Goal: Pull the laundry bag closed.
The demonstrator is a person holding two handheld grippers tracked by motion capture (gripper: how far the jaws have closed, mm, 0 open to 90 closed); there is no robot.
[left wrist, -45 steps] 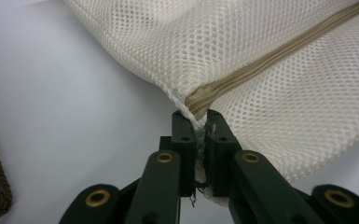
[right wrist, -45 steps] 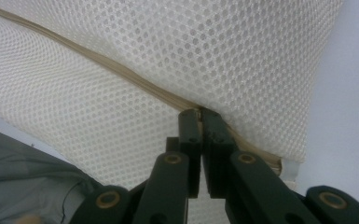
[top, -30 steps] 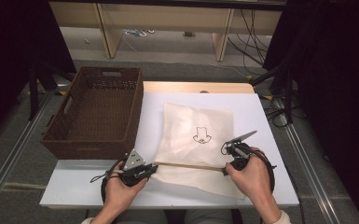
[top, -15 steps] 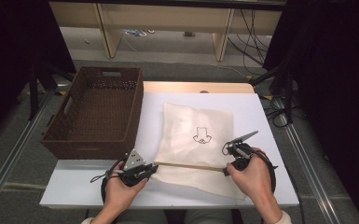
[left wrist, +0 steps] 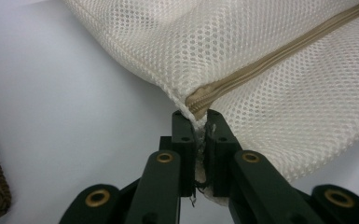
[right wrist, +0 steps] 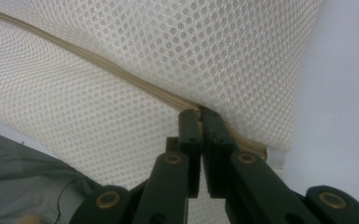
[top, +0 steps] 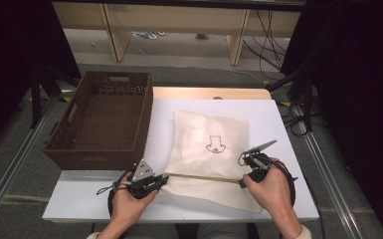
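In the high view nothing is differing from a second ago: the cream mesh bag (top: 210, 154) is lying flat on the white tabletop (top: 273, 119), beside the wicker basket (top: 102, 119). In the left gripper view, the left tongs (left wrist: 197, 122) are clamping its corner at the zipper's (left wrist: 270, 58) end. In the right gripper view, the right tongs (right wrist: 199, 116) are pinching the zipper's other end.

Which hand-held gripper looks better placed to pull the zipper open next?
Probably the right hand-held gripper: its shut jaws pinch right on the zipper line of the mesh bag, seemingly at the slider. The left hand-held gripper clamps the bag's corner at the zipper's end, suited to anchoring.
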